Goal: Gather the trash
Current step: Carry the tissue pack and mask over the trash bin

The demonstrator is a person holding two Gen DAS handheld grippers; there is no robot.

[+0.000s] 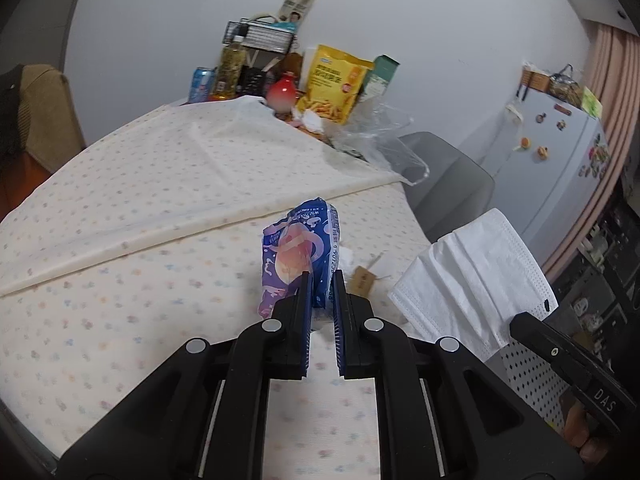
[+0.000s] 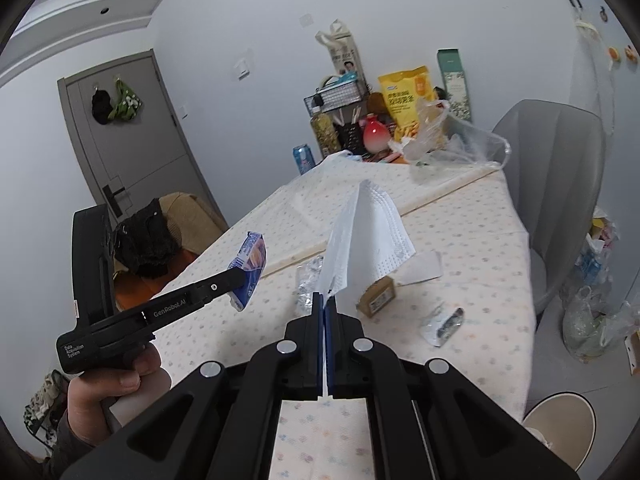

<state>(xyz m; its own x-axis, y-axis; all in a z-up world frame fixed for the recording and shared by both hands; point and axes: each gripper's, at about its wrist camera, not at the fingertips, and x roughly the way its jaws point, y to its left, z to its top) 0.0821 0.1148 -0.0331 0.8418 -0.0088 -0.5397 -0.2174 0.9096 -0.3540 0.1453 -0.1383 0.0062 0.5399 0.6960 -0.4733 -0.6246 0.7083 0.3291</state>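
My left claw (image 1: 322,280) is pinching the blue wrapper (image 1: 300,256), my right claw (image 2: 325,300) the face mask (image 2: 368,236) by its edge — either could be slipping free.

You have a crumpled blue and purple snack wrapper (image 1: 298,250) with a peach picture pinched in your left gripper (image 1: 321,280), lifted off the dotted tablecloth (image 2: 460,240). Your right gripper (image 2: 325,300) pinches a white pleated face mask (image 2: 366,236) by one edge, and it stands up above the table. On the cloth you can see a crumpled foil scrap (image 2: 309,280), a small brown cardboard tag (image 2: 377,297) lying flat, a white paper strip (image 2: 422,266) just beyond it, and a torn silver-and-black wrapper (image 2: 444,322) near the table's right edge.
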